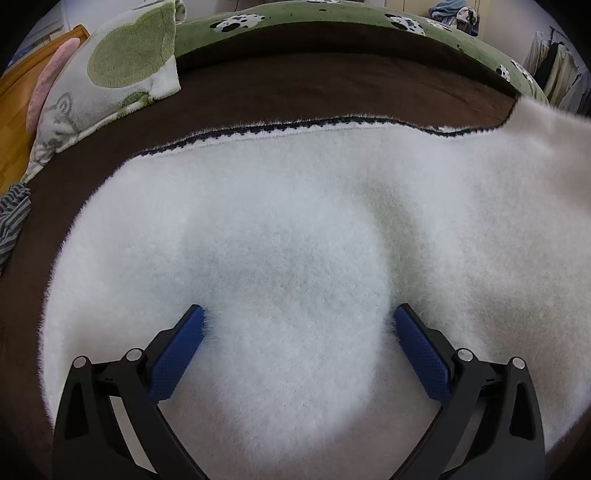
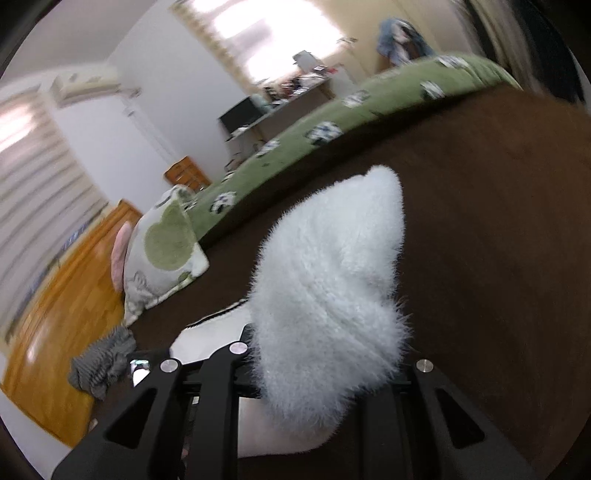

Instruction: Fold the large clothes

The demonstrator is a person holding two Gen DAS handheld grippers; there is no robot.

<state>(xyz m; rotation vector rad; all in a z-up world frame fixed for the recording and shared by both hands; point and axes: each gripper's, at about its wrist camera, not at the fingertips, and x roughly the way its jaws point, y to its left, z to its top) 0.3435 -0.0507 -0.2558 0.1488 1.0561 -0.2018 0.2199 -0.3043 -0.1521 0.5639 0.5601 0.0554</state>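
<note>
One fluffy white garment [image 1: 295, 221] covers most of the near part of the bed, spread flat on the dark brown blanket [image 1: 332, 81]. It looks like a sweater, though I can't make out its full outline. Its navy-trimmed edge [image 1: 258, 131] faces the far side of the bed, toward the green spotted cover [image 1: 332, 14], and the trim runs roughly parallel to that side, so I judge the long axis lies across the bed.

Toward the bed's right side an end of the garment [image 2: 332, 277] rises off the blanket, bunched and standing up. The right gripper [image 2: 317, 373] is clenched on that bunch, with fur spilling out on both sides of it. It looks lifted so that it can be carried over the flat body for a fold.

Over the middle of the flat part, the left gripper [image 1: 299, 325] stands released, its blue pads [image 1: 177, 358] spread wide and their tips pressed into the pile. My guess is that it pins the cloth so the lift doesn't drag everything along.

A green-and-white pillow [image 1: 122, 66] sits toward the far left corner, and a striped grey cloth [image 2: 99, 365] lies at the left edge.
</note>
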